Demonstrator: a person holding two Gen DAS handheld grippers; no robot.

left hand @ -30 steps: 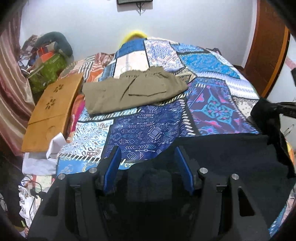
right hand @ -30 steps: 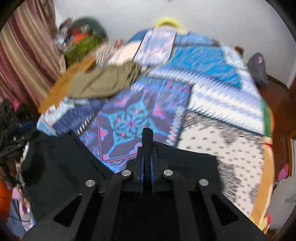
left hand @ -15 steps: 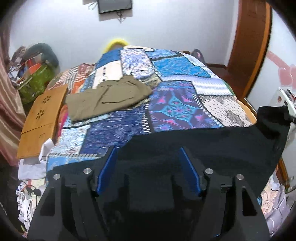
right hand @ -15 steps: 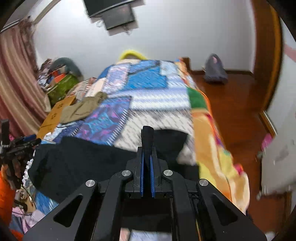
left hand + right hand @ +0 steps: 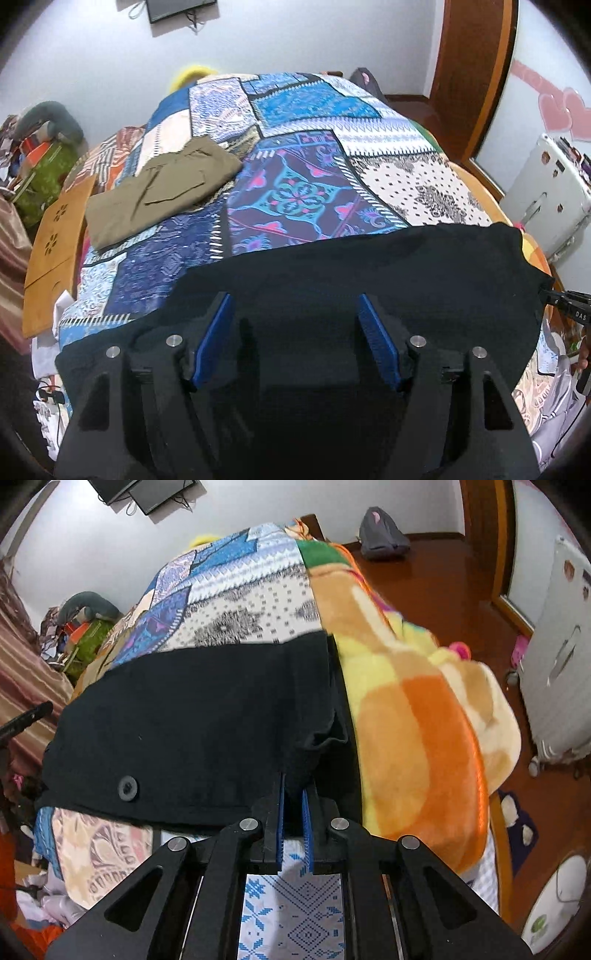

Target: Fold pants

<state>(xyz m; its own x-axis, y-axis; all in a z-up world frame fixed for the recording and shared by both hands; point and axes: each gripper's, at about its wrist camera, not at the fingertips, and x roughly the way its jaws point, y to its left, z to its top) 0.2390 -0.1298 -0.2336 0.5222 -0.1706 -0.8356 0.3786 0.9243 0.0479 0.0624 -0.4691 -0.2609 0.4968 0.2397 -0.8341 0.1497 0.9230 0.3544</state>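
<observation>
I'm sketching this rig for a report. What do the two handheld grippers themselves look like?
Both match: the left gripper and right gripper have matte black angular bodies with triangular cut-outs, round silver bolt heads and two fingers lined with ribbed blue pads. The right gripper's side, seen from the left wrist view, bears small white lettering. No cables or sleeves show.

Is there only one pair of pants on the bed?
No, besides the black pants near the camera, folded olive pants lie farther up the bed.

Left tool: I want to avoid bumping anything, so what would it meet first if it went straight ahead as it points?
Probably the black pants, spread directly ahead of the open left tool and running under its fingers. Beyond them lies only the patchwork bedspread; depth is uncertain.
</observation>
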